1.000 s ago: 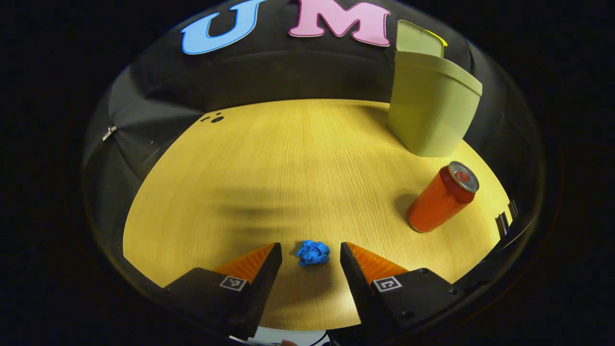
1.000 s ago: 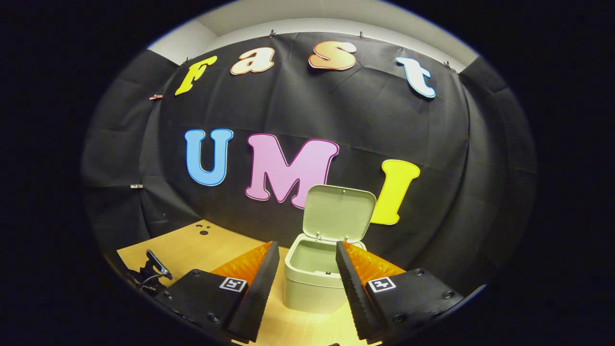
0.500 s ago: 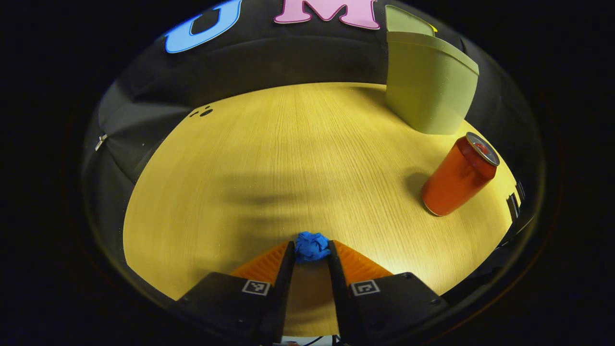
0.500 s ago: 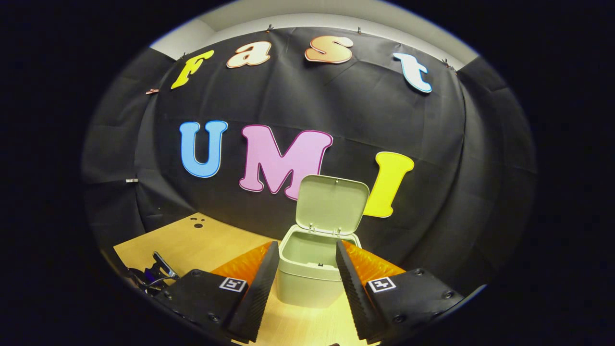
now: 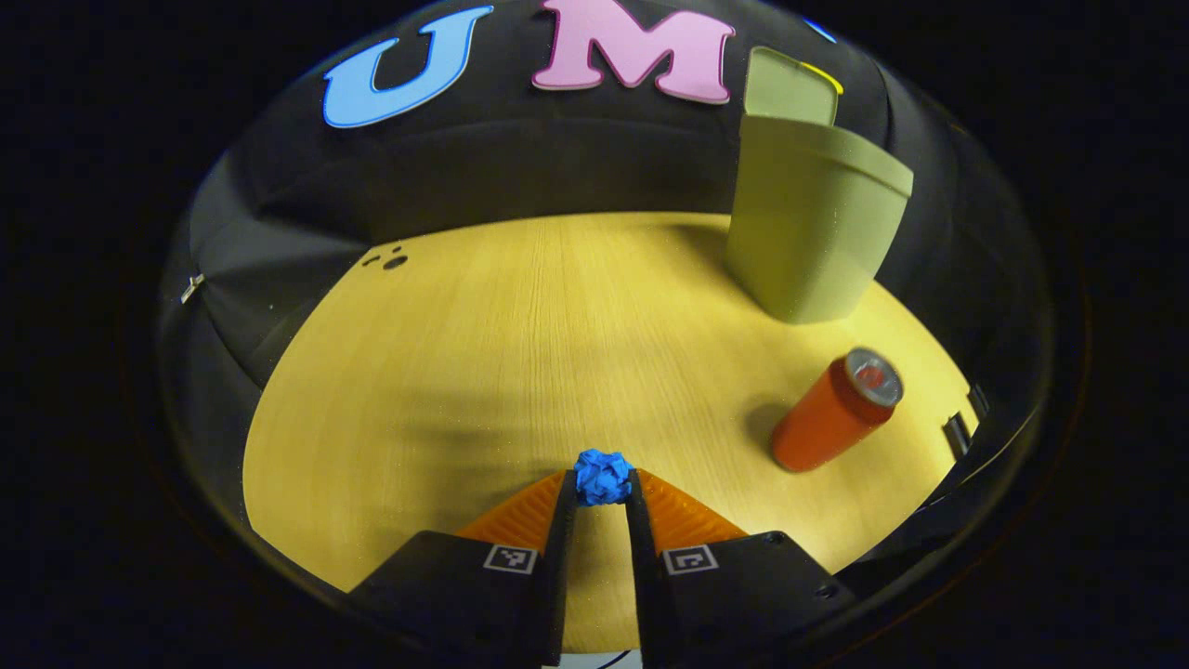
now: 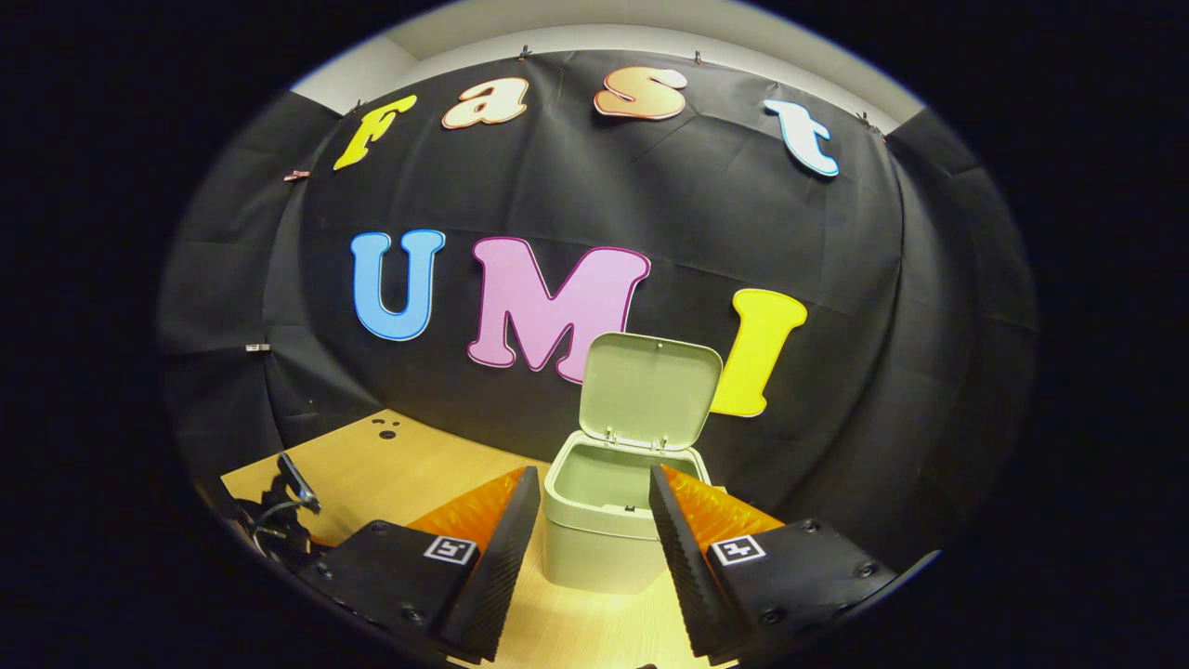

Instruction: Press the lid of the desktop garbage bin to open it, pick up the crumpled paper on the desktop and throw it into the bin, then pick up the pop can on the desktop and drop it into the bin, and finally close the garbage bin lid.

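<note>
In the left gripper view my left gripper (image 5: pixel 602 483) is shut on the blue crumpled paper (image 5: pixel 602 476), which sits pinched at the fingertips just above the wooden desktop (image 5: pixel 520 344). An orange pop can (image 5: pixel 833 411) stands upright to the right. Behind the can stands the pale green bin (image 5: pixel 808 223) with its lid (image 5: pixel 790 85) raised. In the right gripper view my right gripper (image 6: pixel 587 506) is open, held in front of the bin (image 6: pixel 608 520), whose lid (image 6: pixel 650 388) stands up and whose inside looks empty.
The black cloth wall closes the desk at the back and sides. The desk's far left carries small dark holes (image 5: pixel 390 260). At the lower left of the right gripper view, the other gripper (image 6: pixel 279 511) and its cable show.
My left gripper went from open around the paper to shut on it, then lifted slightly. The right gripper stayed open, drifting a little in front of the bin.
</note>
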`<state>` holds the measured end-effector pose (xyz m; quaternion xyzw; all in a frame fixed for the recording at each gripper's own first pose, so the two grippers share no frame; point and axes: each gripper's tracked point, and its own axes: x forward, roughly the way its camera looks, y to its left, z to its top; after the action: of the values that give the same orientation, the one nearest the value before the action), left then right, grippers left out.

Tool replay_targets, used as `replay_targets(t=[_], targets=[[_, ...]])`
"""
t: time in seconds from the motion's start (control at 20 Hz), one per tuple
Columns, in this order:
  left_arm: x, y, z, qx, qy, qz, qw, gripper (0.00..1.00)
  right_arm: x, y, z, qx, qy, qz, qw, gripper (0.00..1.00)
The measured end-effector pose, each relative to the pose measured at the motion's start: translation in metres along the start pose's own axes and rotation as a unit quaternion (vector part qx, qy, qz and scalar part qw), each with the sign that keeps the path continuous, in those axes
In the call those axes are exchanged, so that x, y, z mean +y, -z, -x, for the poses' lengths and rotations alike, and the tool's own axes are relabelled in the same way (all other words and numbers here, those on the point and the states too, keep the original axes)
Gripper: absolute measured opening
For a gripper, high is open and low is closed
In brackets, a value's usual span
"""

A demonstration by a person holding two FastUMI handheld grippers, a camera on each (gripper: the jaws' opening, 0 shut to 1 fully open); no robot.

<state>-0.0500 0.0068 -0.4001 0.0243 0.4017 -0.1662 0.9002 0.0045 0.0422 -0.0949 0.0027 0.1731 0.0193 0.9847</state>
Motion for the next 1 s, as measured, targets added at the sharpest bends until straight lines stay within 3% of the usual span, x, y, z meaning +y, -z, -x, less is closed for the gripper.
replay_targets(t=[0.5, 0.95, 1.0], targets=[[-0.029, -0.152, 0.060, -0.151, 0.040, 0.000, 0.988, 0.35, 0.005, 0.004, 0.010, 0.000, -0.002, -0.014, 1.000, 0.76], [-0.086, -0.279, 0.119, -0.290, 0.100, -0.006, 0.952, 0.35, 0.011, 0.019, 0.029, 0.012, -0.001, -0.039, 0.999, 0.76], [-0.095, -0.289, 0.123, -0.297, 0.109, -0.008, 0.948, 0.39, 0.012, 0.022, 0.033, 0.014, 0.000, -0.044, 0.999, 0.76]])
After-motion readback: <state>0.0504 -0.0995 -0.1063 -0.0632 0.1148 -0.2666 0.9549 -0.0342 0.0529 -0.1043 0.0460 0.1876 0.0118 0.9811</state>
